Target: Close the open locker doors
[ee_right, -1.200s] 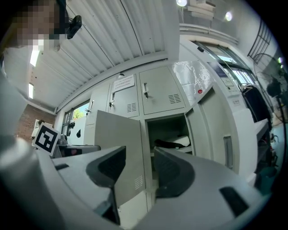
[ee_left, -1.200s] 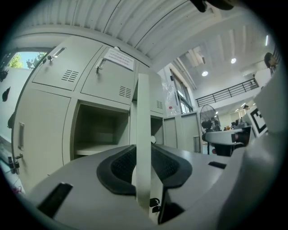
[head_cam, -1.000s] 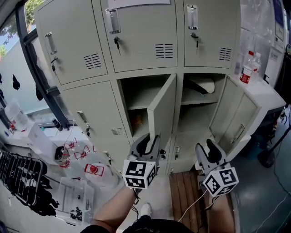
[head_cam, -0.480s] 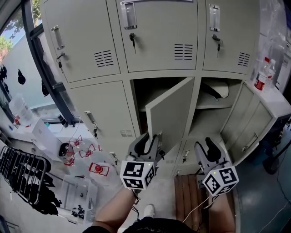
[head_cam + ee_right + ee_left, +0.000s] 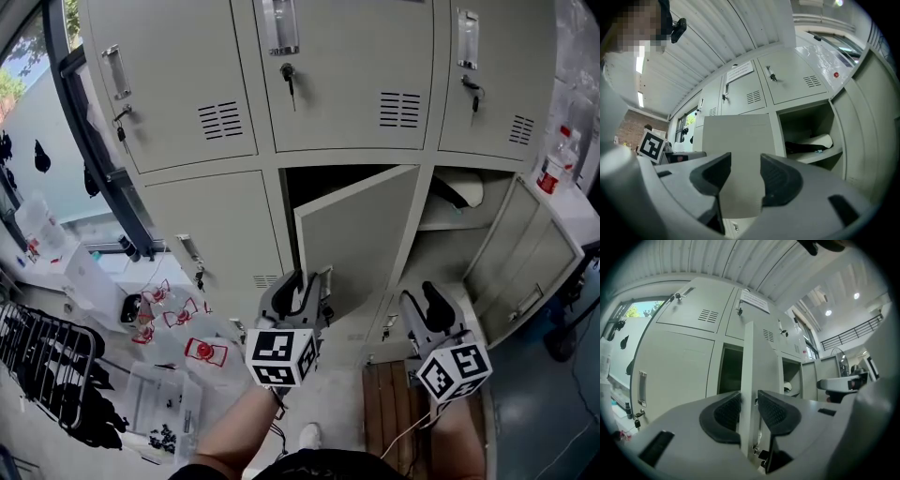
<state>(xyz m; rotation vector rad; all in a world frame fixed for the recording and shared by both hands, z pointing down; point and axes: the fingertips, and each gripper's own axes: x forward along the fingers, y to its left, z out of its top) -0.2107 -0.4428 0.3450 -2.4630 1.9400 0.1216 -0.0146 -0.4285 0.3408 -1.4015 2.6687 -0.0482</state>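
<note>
The left hand-held gripper (image 5: 302,281) is straddling the free edge of the middle door (image 5: 361,234), which is standing half open in the lower row of the lockers (image 5: 347,75). In the left gripper view its jaws (image 5: 749,406) are sitting one on each side of that edge (image 5: 749,366). They have just been opening, with the door between them, and a thin gap is showing beside the right pad (image 5: 771,408), so they are not pinching it.

The right hand-held gripper (image 5: 427,298) is hovering just right of the left one, low in front of the lockers. Its jaws (image 5: 745,171) are standing spread with nothing between them, and they are looking at the face of the middle door (image 5: 736,140).

The right door (image 5: 525,262) is hanging wide open, swung out to the right, well apart from both grippers. A bottle (image 5: 555,169) is standing on the surface beyond it.
</note>
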